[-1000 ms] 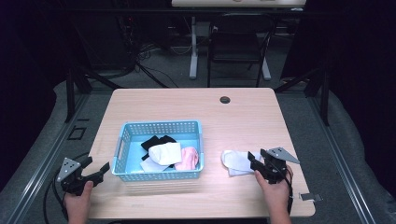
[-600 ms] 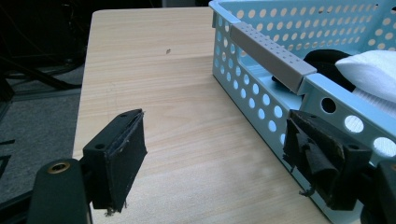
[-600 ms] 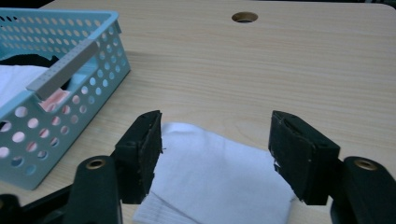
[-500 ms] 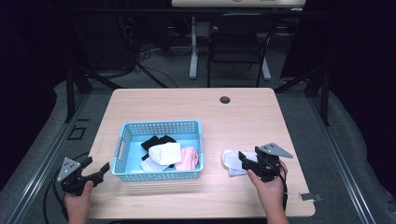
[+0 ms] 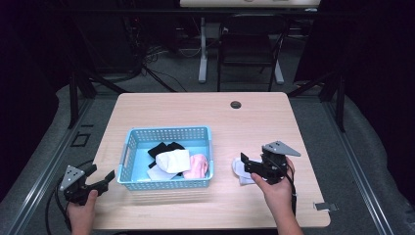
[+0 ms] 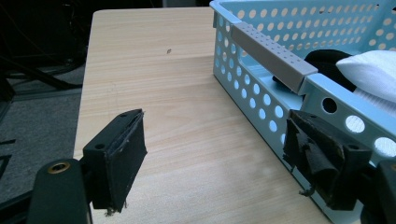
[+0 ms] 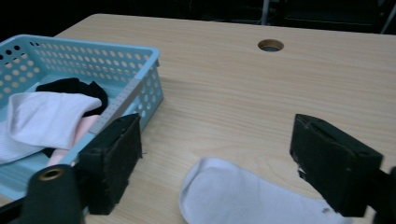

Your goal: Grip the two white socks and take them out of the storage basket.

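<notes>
The white sock (image 7: 247, 198) lay flat on the surface (image 5: 195, 107), to the right of the basket (image 5: 169, 133), directly beneath and between the jaws of the right tool (image 5: 250, 164), which stood above it without touching; those jaws had just been opening and were spread wide, with nothing gripped. In the right gripper view the sock's rounded toe end pointed toward the basket, its knit soft and faintly ribbed. The left tool (image 5: 100, 177) sat low at the surface's near left corner, just beside the basket's left wall, its jaws also wide apart and empty; the pads (image 6: 126, 154) looked worn, with frayed black lining. The basket was pale blue plastic, rectangular, its walls pierced by rows of round holes, with a grey strip along a handle. Inside it lay a black sock (image 5: 164, 148), a folded white sock (image 5: 173, 160) and a pink sock (image 5: 198, 166), heaped loosely together. The surface was light wood grain with a round cable hole (image 5: 236, 105) near its far edge. No writing could be read anywhere.
</notes>
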{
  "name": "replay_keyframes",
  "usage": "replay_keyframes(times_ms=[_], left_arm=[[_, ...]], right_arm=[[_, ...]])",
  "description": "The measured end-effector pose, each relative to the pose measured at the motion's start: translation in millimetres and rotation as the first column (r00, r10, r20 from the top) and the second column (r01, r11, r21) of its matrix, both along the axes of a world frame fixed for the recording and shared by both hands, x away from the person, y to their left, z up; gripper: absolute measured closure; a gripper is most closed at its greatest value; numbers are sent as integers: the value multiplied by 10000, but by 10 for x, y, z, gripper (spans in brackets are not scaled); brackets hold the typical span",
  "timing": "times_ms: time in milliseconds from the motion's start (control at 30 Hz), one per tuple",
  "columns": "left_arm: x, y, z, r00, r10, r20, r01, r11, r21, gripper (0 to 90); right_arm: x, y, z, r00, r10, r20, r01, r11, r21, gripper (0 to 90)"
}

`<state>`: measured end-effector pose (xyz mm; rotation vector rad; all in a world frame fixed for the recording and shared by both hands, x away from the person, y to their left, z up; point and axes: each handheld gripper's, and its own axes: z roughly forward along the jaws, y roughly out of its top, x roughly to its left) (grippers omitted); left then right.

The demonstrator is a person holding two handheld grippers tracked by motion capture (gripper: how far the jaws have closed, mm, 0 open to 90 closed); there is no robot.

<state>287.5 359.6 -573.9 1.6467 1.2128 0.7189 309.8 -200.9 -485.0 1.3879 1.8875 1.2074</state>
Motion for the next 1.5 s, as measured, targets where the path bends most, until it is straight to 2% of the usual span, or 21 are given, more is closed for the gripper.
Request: replay_keyframes(times_ms=[133, 200, 300, 367, 500, 700, 733, 767, 800, 867, 1033, 1100, 1133, 1167, 1233, 1267, 1367, 1400, 1433, 1467, 1500], left_arm=[[0, 0, 1, 10000, -11, 4, 11, 10000, 12, 207], [0, -1, 1, 10000, -12, -3, 12, 10000, 11, 207], [-1, 0, 2, 10000, -7, 8, 7, 10000, 11, 207], [-2, 2, 3, 10000, -3, 16, 3, 10000, 6, 207], [0, 4, 1, 10000, -21, 34, 21, 10000, -23, 207], [1, 3, 2, 10000, -11, 13, 11, 10000, 6, 207], [1, 2, 2, 10000, -11, 12, 11, 10000, 4, 207], [1, 2, 2, 10000, -14, 10, 14, 10000, 6, 207], [1, 1, 3, 10000, -21, 4, 21, 10000, 14, 207], [0, 1, 4, 10000, -26, 1, 26, 10000, 19, 207], [1, 5, 1, 10000, -32, 35, 32, 10000, -40, 207], [1, 5, 1, 10000, -36, 39, 37, 10000, -42, 207], [1, 5, 2, 10000, -41, 33, 42, 10000, -35, 207], [1, 5, 2, 10000, -43, 33, 43, 10000, -43, 207], [0, 8, 4, 10000, -33, 12, 33, 10000, -32, 207], [0, 8, 4, 10000, -34, 13, 34, 10000, -34, 207], [1, 6, 3, 10000, -34, 11, 35, 10000, -31, 207], [1, 6, 3, 10000, -59, 34, 59, 10000, -54, 207], [2, 6, 3, 10000, -62, 37, 63, 10000, -53, 207], [1, 6, 4, 10000, -37, 15, 37, 10000, -35, 207], [2, 7, 4, 10000, -43, 8, 43, 10000, -40, 207]], right_arm=[[19, 99, 96, 9993, 373, -5, -373, 9993, 81, 106], [31, 161, 133, 9985, 550, -56, -550, 9985, -25, 119], [55, 263, 180, 9975, 712, -43, -713, 9971, -281, 155], [76, 330, 212, 9965, 833, -48, -834, 9956, -427, 228], [116, 457, 281, 9931, 1172, -18, -1171, 9920, -461, 311], [179, 663, 377, 9851, 1713, 127, -1700, 9829, -714, 350], [193, 707, 387, 9827, 1851, 78, -1839, 9800, -764, 367], [219, 801, 401, 9767, 2138, -161, -2144, 9728, -875, 397], [219, 801, 401, 9767, 2138, -161, -2144, 9728, -875, 397], [259, 896, 398, 9705, 2359, -488, -2395, 9666, -911, 400], [373, 1138, 364, 9600, 2570, -1107, -2714, 9516, -1443, 423], [421, 1222, 351, 9550, 2641, -1346, -2826, 9482, -1447, 434], [461, 1302, 346, 9488, 2707, -1625, -2949, 9438, -1495, 451], [461, 1302, 346, 9488, 2707, -1625, -2949, 9438, -1495, 451], [492, 1372, 332, 9417, 2796, -1873, -3078, 9406, -1435, 502], [521, 1417, 313, 9309, 2945, -2160, -3272, 9352, -1352, 516], [603, 1509, 250, 9064, 3079, -2891, -3591, 9222, -1436, 557], [629, 1536, 228, 8972, 3079, -3166, -3622, 9232, -1285, 572], [651, 1562, 206, 8948, 3052, -3258, -3597, 9251, -1213, 582], [701, 1611, 167, 8851, 3033, -3530, -3636, 9241, -1177, 602], [725, 1640, 139, 8825, 2999, -3623, -3613, 9255, -1139, 608]])
